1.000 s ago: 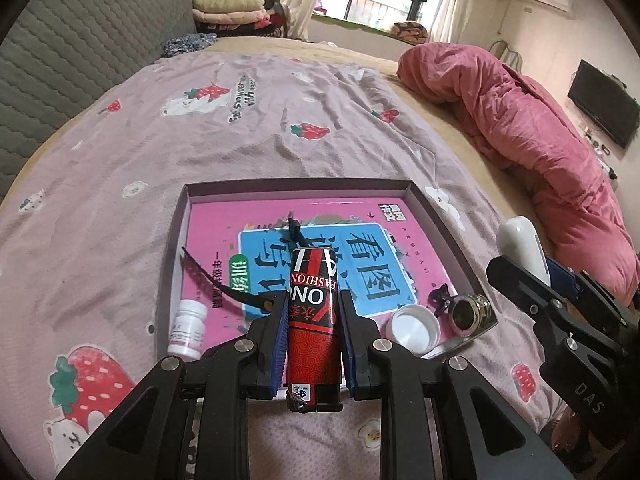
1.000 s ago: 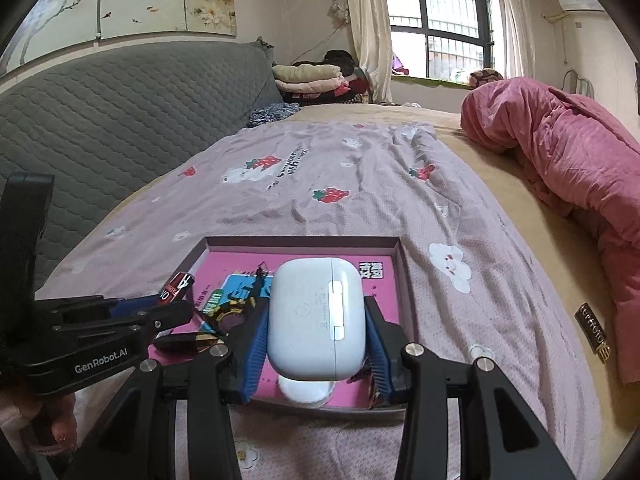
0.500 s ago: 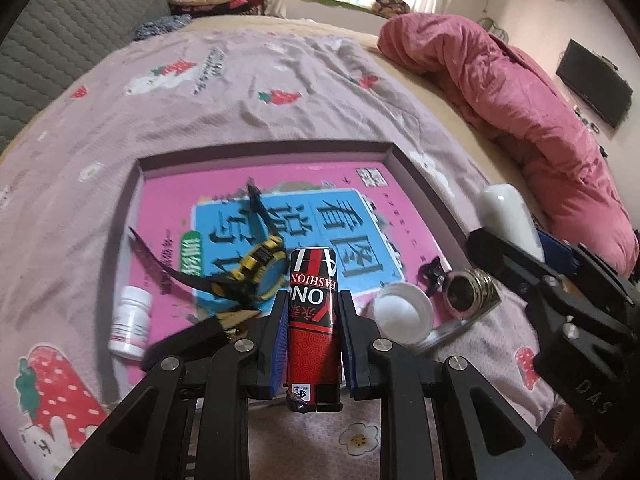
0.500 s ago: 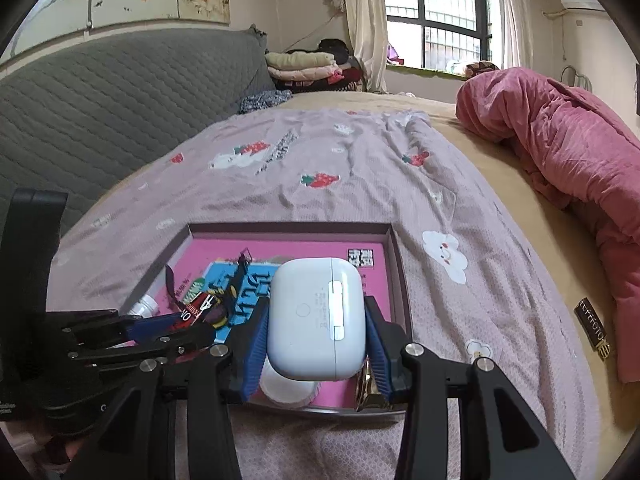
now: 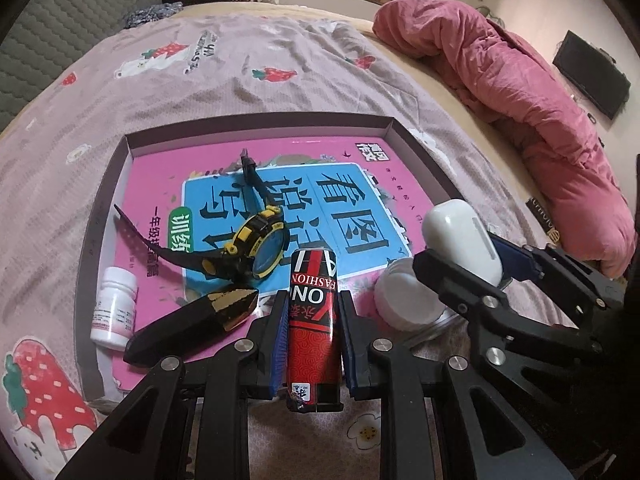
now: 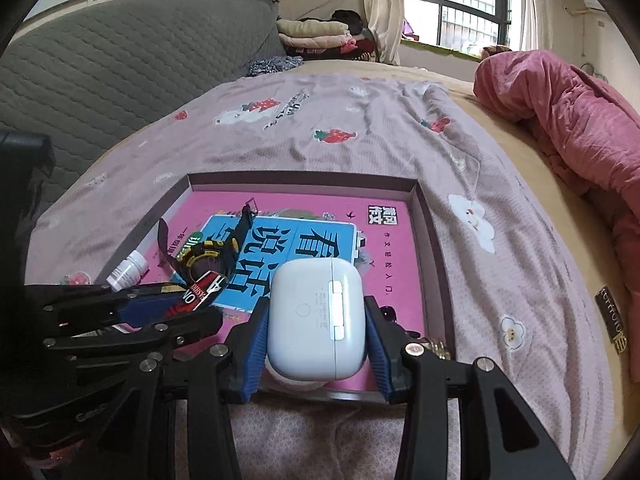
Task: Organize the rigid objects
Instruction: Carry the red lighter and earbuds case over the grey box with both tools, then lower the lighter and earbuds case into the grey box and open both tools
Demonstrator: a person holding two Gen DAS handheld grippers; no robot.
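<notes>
Bed: wide, under a mauve sheet [image 6: 360, 148] printed with strawberries.
Headboard [image 6: 120, 64]: grey, quilted.
Quilt [image 5: 520, 92]: pink, bunched along one side.
Window [image 6: 452, 4]: barred, daylight, pale curtain [image 6: 380, 4].
Far end: folded clothes [image 6: 316, 36].
Wall: dark screen [image 5: 592, 76].

The red lighter [image 5: 314, 322] reads "FASHION" and "ON", seen upside down; the pink booklet [image 5: 356, 184] in the tray bears large Chinese characters including "看图", and a green oval marked "训练".
</notes>
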